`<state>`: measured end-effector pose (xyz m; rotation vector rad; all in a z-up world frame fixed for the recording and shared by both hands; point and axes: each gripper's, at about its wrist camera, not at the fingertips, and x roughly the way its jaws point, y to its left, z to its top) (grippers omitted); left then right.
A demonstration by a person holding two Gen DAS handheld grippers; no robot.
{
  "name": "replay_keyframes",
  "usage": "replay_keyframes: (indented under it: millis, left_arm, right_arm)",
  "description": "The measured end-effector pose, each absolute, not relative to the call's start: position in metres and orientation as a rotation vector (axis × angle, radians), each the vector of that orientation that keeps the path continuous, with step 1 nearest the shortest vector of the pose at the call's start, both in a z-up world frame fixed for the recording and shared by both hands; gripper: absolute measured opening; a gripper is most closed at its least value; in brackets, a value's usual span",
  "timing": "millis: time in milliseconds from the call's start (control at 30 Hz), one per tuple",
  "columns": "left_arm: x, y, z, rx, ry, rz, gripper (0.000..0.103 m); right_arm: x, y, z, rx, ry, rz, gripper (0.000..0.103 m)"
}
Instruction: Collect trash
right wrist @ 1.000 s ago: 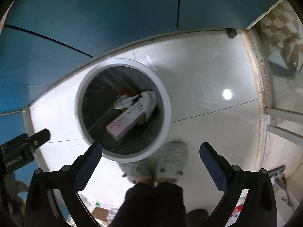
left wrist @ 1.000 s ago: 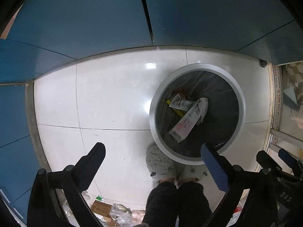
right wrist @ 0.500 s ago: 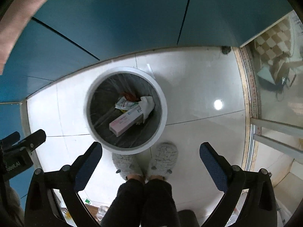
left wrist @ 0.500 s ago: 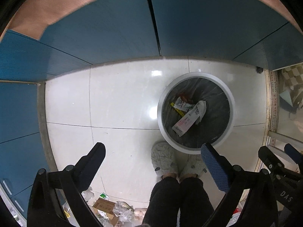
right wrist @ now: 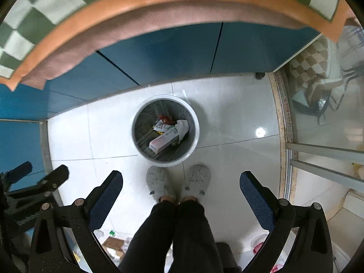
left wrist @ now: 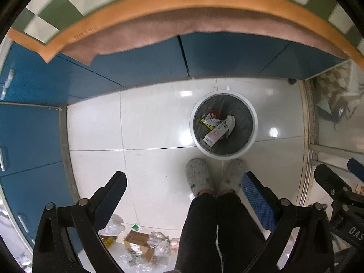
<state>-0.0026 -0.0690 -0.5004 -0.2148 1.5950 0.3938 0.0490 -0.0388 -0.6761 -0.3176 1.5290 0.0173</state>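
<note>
Below, round white bin (left wrist: 224, 124), dark crinkled liner, holds carton (right wrist: 162, 141) and wrappers; left gripper (left wrist: 184, 193) and right gripper (right wrist: 181, 187) both spread, empty; floor litter (left wrist: 138, 243) half-hidden.

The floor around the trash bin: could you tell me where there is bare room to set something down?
Bare tile lies between the trash bin and the blue cabinets, and on the bin's other side toward the threshold strip. It is crowded behind the slippers, where litter lies.
</note>
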Motion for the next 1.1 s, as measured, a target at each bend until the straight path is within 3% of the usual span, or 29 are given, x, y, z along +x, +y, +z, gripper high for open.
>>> replay_keyframes:
  millis: [300, 467, 667, 833, 900, 967, 1033, 1100]
  left_arm:
    - [0.002, -0.048, -0.382, -0.231, 1.487, 0.396, 0.103]
    - [0.036, -0.023, -0.312, -0.189, 1.326, 0.443, 0.103]
    - [0.106, 0.021, -0.259, -0.228, 1.203, 0.55, 0.103]
    - [0.178, 0.054, -0.247, -0.272, 1.169, 0.668, 0.103]
    - [0.209, 0.068, -0.255, -0.308, 1.181, 0.726, 0.103]
    - [0.236, 0.081, -0.263, -0.361, 1.214, 0.772, 0.103]
    - [0.263, 0.095, -0.276, -0.436, 1.253, 0.808, 0.103]
    - [0.283, 0.1, -0.282, -0.482, 1.277, 0.836, 0.103]
  right_arm:
    - [0.029, 0.009, -0.546, -0.306, 1.473, 0.079, 0.103]
    - [0.057, 0.034, -0.458, -0.175, 1.35, 0.11, 0.103]
    - [0.148, 0.047, -0.381, -0.026, 1.197, 0.066, 0.103]
    - [0.268, 0.053, -0.369, 0.086, 1.153, 0.005, 0.103]
    - [0.321, 0.056, -0.38, 0.13, 1.181, -0.014, 0.097]
    - [0.368, 0.058, -0.402, 0.153, 1.215, -0.032, 0.08]
    - [0.41, 0.065, -0.427, 0.145, 1.263, -0.062, 0.075]
    - [0.432, 0.067, -0.45, 0.144, 1.304, -0.083, 0.063]
